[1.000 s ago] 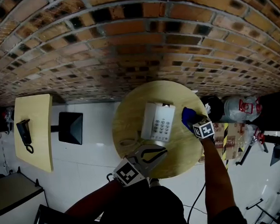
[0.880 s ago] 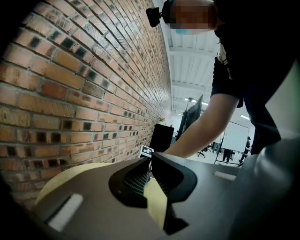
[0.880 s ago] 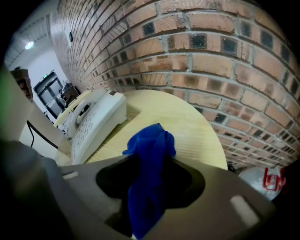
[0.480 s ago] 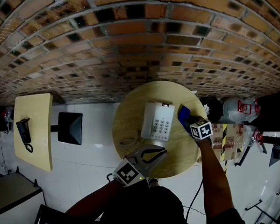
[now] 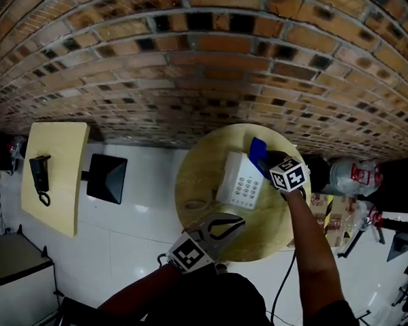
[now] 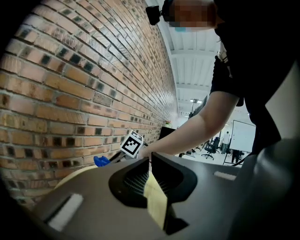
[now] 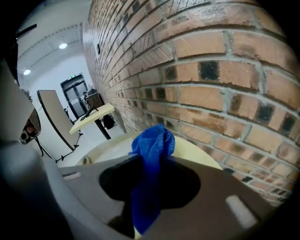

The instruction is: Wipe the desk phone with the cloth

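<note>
A white desk phone with a keypad lies on the round wooden table. My right gripper is shut on the blue cloth and holds it at the phone's far right corner, close to the brick wall. In the right gripper view the blue cloth hangs bunched between the jaws of the right gripper, with the table's rim behind it. My left gripper rests at the table's near edge, shut and holding nothing. The left gripper looks toward the right arm and the blue cloth.
A small ring-shaped object lies on the table left of the phone. The brick wall runs right behind the table. At the left stand a yellow table with a black handset and a black box. Plastic bags sit at the right.
My right gripper has carried the blue cloth from beside the phone's right edge up to its far right corner. The left gripper has stayed at the table's near edge.
</note>
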Demonstrator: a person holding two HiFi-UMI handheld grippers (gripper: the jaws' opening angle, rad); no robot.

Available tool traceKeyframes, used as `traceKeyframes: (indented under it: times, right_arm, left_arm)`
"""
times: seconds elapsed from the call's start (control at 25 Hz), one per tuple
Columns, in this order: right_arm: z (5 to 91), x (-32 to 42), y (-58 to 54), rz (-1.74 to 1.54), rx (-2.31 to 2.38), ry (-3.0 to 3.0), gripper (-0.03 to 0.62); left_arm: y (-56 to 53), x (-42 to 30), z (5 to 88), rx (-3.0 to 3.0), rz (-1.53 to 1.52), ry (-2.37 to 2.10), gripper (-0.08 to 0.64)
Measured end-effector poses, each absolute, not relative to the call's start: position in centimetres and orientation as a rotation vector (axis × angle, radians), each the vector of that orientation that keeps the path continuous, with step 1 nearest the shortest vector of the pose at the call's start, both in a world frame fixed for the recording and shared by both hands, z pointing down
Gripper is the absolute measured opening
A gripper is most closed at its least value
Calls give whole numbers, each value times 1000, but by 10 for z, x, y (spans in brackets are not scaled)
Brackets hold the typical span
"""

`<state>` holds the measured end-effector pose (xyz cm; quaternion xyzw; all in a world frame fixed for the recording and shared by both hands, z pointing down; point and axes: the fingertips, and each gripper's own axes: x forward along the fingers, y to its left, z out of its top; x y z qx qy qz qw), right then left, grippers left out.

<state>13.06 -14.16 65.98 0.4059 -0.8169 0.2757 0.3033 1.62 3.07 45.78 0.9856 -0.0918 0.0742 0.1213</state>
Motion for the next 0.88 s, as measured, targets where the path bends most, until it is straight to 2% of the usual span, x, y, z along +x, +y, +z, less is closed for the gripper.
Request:
traceKeyframes:
  times: [0.32, 0.6, 0.88]
  right_arm:
    - [685, 98, -132, 767, 990, -2164, 110]
    - [701, 56, -63, 562, 817, -2155, 110]
    - [716, 16, 12, 571, 710, -2181, 110]
  left_arm:
    - [21, -13, 465, 2854, 196, -360, 18]
    - [22, -9, 465, 2865, 204, -339, 18]
    - [32, 0, 464, 2870, 209, -307, 18]
